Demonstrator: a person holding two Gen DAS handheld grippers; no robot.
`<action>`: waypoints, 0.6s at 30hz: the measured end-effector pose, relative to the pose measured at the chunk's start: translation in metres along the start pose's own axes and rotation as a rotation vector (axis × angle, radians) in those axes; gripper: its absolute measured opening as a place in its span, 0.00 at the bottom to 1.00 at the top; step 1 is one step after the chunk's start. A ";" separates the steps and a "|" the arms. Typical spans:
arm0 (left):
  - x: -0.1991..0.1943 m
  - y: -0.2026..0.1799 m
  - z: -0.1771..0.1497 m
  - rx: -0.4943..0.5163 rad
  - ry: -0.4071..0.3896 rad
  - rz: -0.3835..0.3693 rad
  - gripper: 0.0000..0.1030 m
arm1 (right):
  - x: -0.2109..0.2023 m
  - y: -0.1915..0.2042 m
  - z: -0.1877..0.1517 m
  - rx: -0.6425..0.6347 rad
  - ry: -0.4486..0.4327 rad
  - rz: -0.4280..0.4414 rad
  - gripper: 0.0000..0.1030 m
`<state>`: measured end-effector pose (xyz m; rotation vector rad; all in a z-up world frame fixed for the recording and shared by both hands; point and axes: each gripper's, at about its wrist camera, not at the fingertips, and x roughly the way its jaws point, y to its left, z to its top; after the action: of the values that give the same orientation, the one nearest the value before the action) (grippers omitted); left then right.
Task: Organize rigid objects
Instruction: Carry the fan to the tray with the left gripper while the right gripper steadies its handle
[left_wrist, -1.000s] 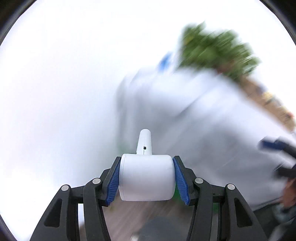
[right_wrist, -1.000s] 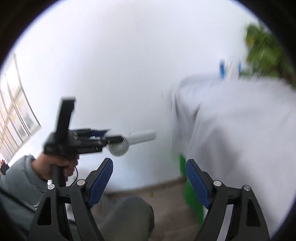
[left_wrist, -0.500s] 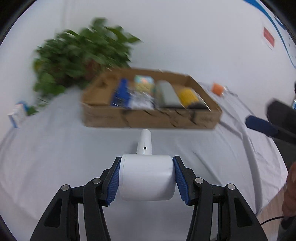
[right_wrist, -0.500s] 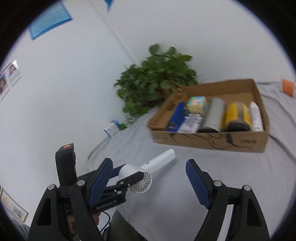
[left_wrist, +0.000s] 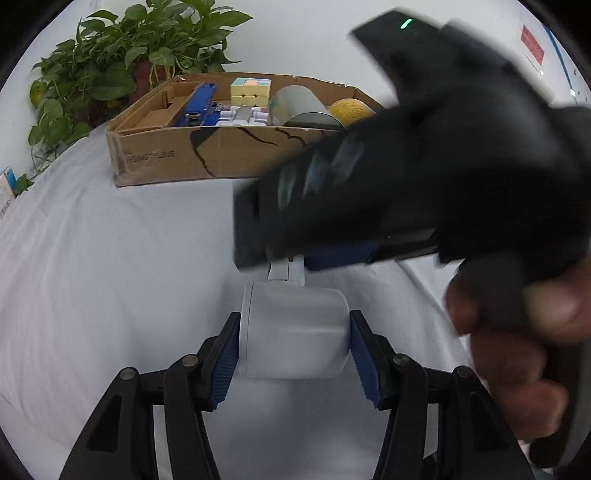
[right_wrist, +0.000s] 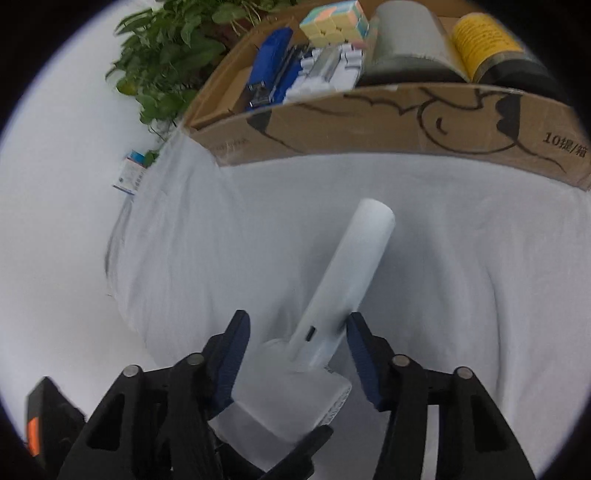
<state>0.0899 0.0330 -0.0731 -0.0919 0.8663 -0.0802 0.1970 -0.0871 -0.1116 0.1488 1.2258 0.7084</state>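
Note:
My left gripper (left_wrist: 293, 363) is shut on the round head of a white handheld fan (left_wrist: 293, 332), held above the white-clothed table. My right gripper (right_wrist: 295, 360) is open, its jaws on either side of the fan's handle (right_wrist: 351, 269), the right pad touching or nearly touching it. In the left wrist view the right gripper's black body (left_wrist: 424, 166) crosses in front and hides the handle. A cardboard box (right_wrist: 388, 122) lies beyond, holding a pastel cube (right_wrist: 334, 18), a blue stapler (right_wrist: 269, 70), a grey roll (right_wrist: 404, 37) and a yellow can (right_wrist: 480, 37).
A leafy green plant (left_wrist: 122, 48) stands behind the box at the left. A small white-and-blue carton (right_wrist: 131, 173) sits at the table's left edge. The table's white cloth (left_wrist: 110, 266) spreads between me and the box.
Both grippers swung from the wall toward the table and box. The right gripper has come over the fan and now straddles its handle. The left keeps its hold on the fan head.

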 end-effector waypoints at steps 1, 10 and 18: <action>-0.003 0.001 -0.003 0.005 -0.011 -0.004 0.52 | 0.010 0.002 -0.004 -0.003 0.018 -0.039 0.33; -0.077 0.028 0.034 0.031 -0.225 0.022 0.52 | -0.030 0.061 0.013 -0.080 -0.123 -0.048 0.32; -0.105 0.097 0.176 -0.019 -0.346 0.153 0.52 | -0.065 0.164 0.163 -0.309 -0.242 0.015 0.32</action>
<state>0.1597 0.1491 0.1092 -0.0545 0.5265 0.0857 0.2650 0.0467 0.0765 -0.0124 0.8739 0.8579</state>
